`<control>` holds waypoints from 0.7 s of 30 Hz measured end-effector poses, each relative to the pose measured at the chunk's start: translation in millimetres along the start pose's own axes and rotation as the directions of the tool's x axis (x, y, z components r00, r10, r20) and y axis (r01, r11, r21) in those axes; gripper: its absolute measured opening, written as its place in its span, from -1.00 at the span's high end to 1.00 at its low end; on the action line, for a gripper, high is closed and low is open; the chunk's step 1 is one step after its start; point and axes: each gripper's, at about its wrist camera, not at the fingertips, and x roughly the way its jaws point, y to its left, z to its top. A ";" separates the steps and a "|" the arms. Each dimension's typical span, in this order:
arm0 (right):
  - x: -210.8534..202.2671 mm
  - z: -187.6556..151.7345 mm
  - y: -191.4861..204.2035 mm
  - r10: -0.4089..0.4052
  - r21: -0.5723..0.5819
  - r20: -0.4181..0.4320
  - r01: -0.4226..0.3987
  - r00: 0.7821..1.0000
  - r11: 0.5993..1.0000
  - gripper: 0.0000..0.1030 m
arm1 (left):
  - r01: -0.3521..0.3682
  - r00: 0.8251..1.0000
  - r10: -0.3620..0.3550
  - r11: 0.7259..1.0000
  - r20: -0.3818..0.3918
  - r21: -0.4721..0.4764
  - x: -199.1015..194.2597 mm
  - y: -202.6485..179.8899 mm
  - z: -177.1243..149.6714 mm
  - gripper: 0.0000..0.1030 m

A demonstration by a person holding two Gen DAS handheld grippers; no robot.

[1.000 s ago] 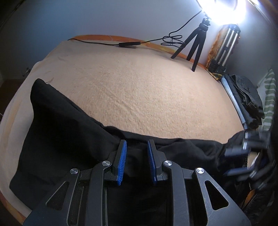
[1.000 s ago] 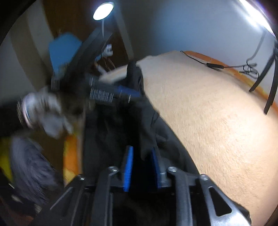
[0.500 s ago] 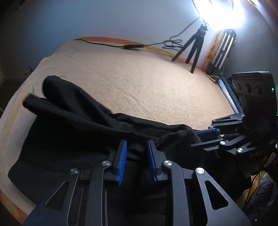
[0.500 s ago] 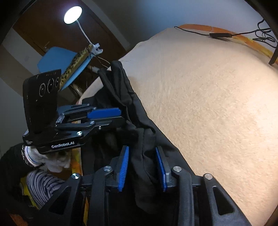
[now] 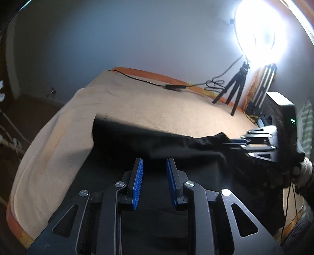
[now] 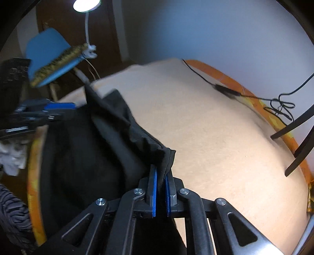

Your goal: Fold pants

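Black pants point(image 5: 157, 145) lie along the near edge of a beige-covered bed point(image 5: 157, 106). My right gripper point(image 6: 161, 172) is shut on a bunched edge of the pants point(image 6: 117, 141) and holds it lifted off the bed. It also shows at the right of the left wrist view point(image 5: 238, 141), pinching the cloth. My left gripper point(image 5: 154, 166) is open above the pants, with nothing between its blue pads. It appears at the left of the right wrist view point(image 6: 58, 109), beside the far end of the pants.
A black cable point(image 5: 172, 86) runs along the bed's far orange edge. A small tripod point(image 5: 235, 88) and a bright ring light point(image 5: 261, 31) stand at the far right corner. A blue chair point(image 6: 47, 53) and a lamp point(image 6: 86, 4) stand beyond the bed's left end.
My right gripper has closed on the pants edge and lifted it. My left gripper has stayed open. The pants have been drawn up and stretched between the two ends.
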 end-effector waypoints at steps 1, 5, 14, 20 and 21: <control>5.1 -0.3 -3.0 -0.009 0.001 -0.015 0.009 1.000 1.000 0.91 | -0.012 1.000 0.012 1.000 -0.017 0.019 6.9 -2.3 0.8 0.56; 16.8 -2.6 -13.4 -0.002 0.034 -0.028 0.003 1.000 0.999 0.91 | -0.061 0.995 0.064 0.997 -0.075 0.038 37.1 -0.9 6.4 0.56; -1.5 -5.0 -55.7 -0.011 0.251 0.017 0.006 1.000 0.968 0.58 | -0.114 0.989 0.114 0.993 -0.099 0.005 43.9 9.8 5.4 0.56; -49.6 -26.5 -65.7 -0.010 0.337 0.079 -0.017 0.997 0.941 0.48 | -0.024 0.998 0.028 0.997 -0.060 0.068 7.9 -27.5 -1.1 0.56; -60.5 -34.0 -65.8 -0.011 0.352 0.093 -0.022 0.996 0.936 0.39 | -0.016 0.998 0.021 0.997 -0.056 0.080 3.5 -33.4 -2.1 0.56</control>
